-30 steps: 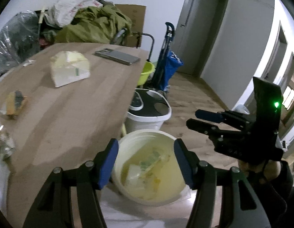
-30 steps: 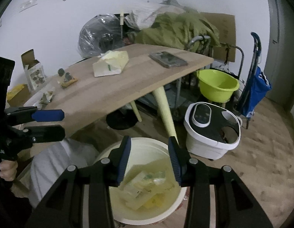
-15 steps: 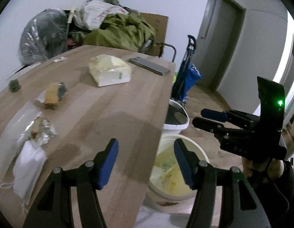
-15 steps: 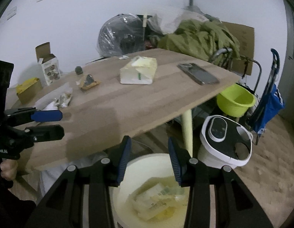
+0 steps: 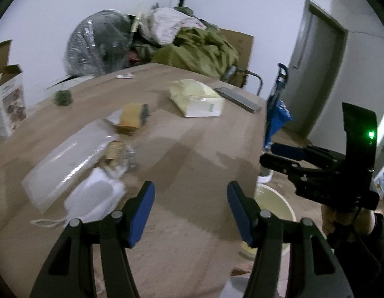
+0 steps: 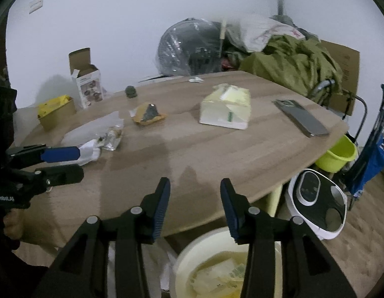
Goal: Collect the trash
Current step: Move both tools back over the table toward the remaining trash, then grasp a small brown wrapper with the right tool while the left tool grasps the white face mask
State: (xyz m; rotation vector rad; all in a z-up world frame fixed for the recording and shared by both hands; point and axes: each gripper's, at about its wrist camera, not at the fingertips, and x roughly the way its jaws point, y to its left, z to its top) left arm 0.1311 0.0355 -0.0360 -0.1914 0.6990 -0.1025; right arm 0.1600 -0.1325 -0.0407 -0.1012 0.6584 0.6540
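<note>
My left gripper [image 5: 190,211] is open and empty above the wooden table [image 5: 192,154]; it also shows in the right wrist view [image 6: 60,164]. My right gripper [image 6: 195,203] is open and empty over the table's front edge, above the white trash bucket [image 6: 184,273], which holds yellowish wrappers; the bucket also shows in the left wrist view [image 5: 279,203]. On the table lie a white crumpled bag [image 5: 92,198], a clear plastic wrapper [image 5: 67,166], a crumpled foil snack wrapper [image 5: 117,154], a yellow-brown wrapper [image 5: 132,118] and a yellow tissue pack [image 5: 197,98].
A phone [image 6: 301,120] lies near the table's right end. A small green ball [image 6: 130,92], an open carton [image 6: 86,87] and a yellow box [image 6: 55,109] stand at the far left. A white appliance [image 6: 316,201], lime basin [image 6: 337,155] and blue trolley [image 6: 373,154] are on the floor.
Both grippers have lifted and swung left from over the bucket to over the tabletop. The trash on the table has come into closer view. Both stay open.
</note>
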